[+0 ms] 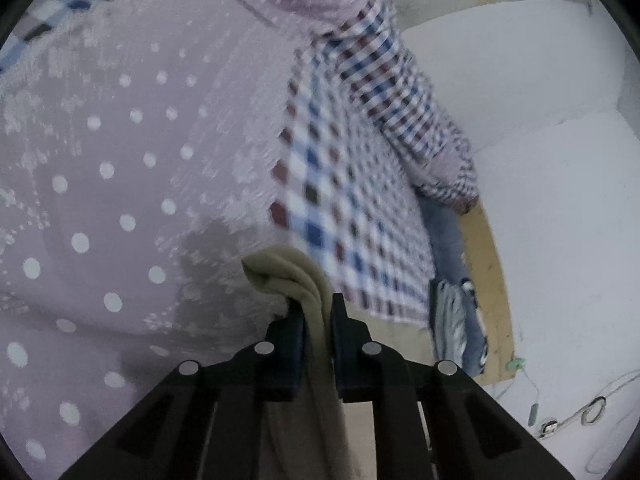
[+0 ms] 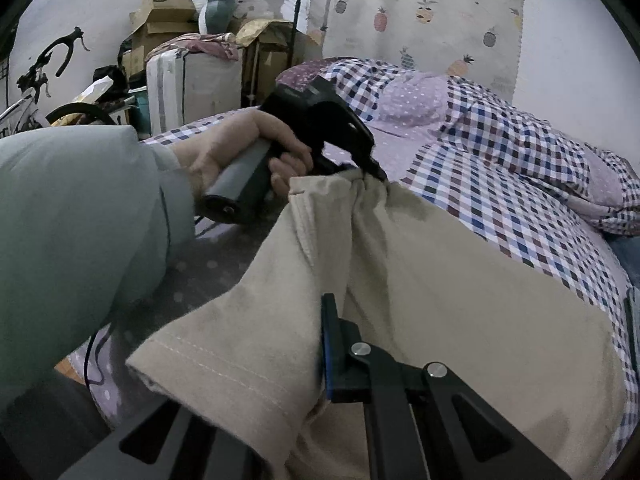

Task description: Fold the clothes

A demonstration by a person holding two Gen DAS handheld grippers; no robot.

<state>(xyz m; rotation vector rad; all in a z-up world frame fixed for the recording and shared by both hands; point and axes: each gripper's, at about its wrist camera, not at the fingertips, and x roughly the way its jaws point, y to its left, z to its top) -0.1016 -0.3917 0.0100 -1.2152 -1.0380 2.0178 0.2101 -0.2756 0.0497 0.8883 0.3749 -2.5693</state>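
- Beige knit garment [image 2: 420, 280], one piece and seemingly a T-shirt with a stitched sleeve hem, hangs lifted above the bed [image 1: 100, 200], spread between the two tools.
- Left hand-held gripper [image 1: 318, 312] has its fingers drawn in tight on a bunched beige edge; in its own view the cloth rises straight ahead between the fingers and also trails down under the tool.
- Seen from the right wrist, that same left hand-held gripper sits ahead and to the left, held by a hand [image 2: 240, 148] in a pale green sleeve [image 2: 80, 220], pinching the garment's far top edge.
- Right hand-held gripper [image 2: 476, 344]: only its left finger shows fully, a sliver of the other at the frame's right edge, so the fingers stand wide apart. Cloth drapes over and between them; whether it has a hold I cannot tell.
- Long axis of the garment runs away from the right tool toward the left one, the sleeve hem falling off to the left of the right tool.
- Nearer to the free lower edge is the right tool; the left one is committed to the top edge.
- Counts: two grippers, one beige garment, one bed with a dotted lilac sheet, one checked quilt [image 1: 352, 220].
- Beyond the quilt, to the right of the left tool, lies some blue clothing [image 1: 452, 280]; its count is unclear.
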